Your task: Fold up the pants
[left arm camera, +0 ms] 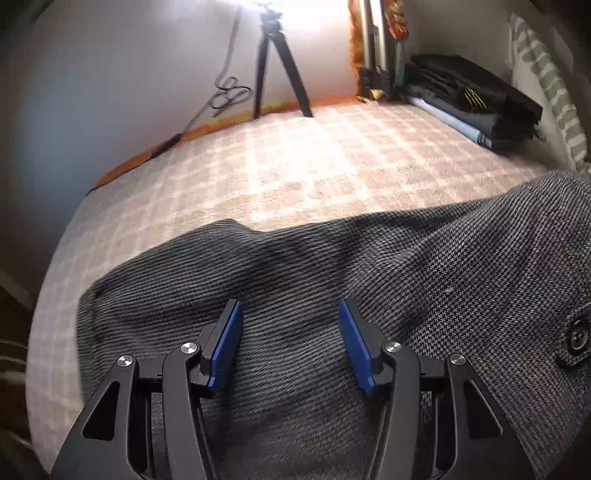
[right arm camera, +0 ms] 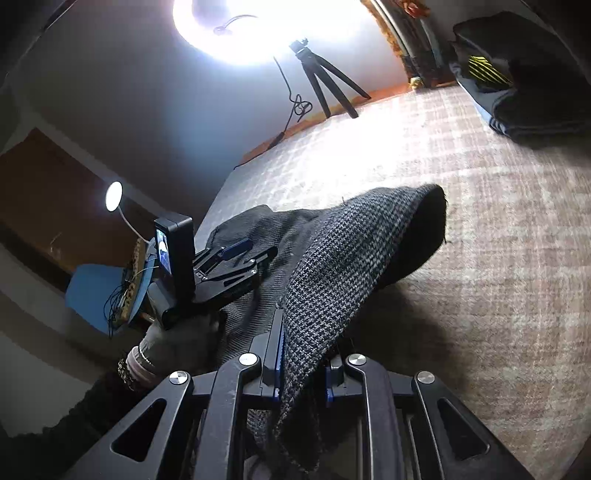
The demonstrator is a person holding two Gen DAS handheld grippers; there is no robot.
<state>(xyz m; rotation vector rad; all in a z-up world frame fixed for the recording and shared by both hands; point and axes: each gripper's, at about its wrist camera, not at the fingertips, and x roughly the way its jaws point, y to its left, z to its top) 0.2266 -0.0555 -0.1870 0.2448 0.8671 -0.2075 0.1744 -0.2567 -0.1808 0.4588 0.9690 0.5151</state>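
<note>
Folding well at this stage looked to depend on carrying the lifted edge straight across without twisting it, and on using the free tool to pin the flat part so the cloth would not drag over the bed. One pair of grey houndstooth pants (left arm camera: 332, 295) lay on the plaid bedspread (left arm camera: 295, 166), its near side spread flat and one button (left arm camera: 578, 336) showing at the right edge of the left view. The right claw (right arm camera: 303, 365) was pinching a raised fold of the pants (right arm camera: 351, 251), which arched up from the bed with its dark lining showing beneath. The left claw (left arm camera: 291, 343) hung over the flat fabric with its two blue pads (left arm camera: 225, 343) spread wide and nothing between them; whether its tips touched the cloth could not be told. In the right view that same left claw (right arm camera: 236, 254) appeared, held by a gloved hand (right arm camera: 177, 339). My judgement was that the lifted fold should be laid down edge to edge with the layer below, then smoothed. Counted otherwise: one tripod (left arm camera: 277, 62), one bright ring light (right arm camera: 236, 26), one small lamp (right arm camera: 113, 196), and one stack of folded clothes (left arm camera: 469, 99) at the far corner of the bed.
</note>
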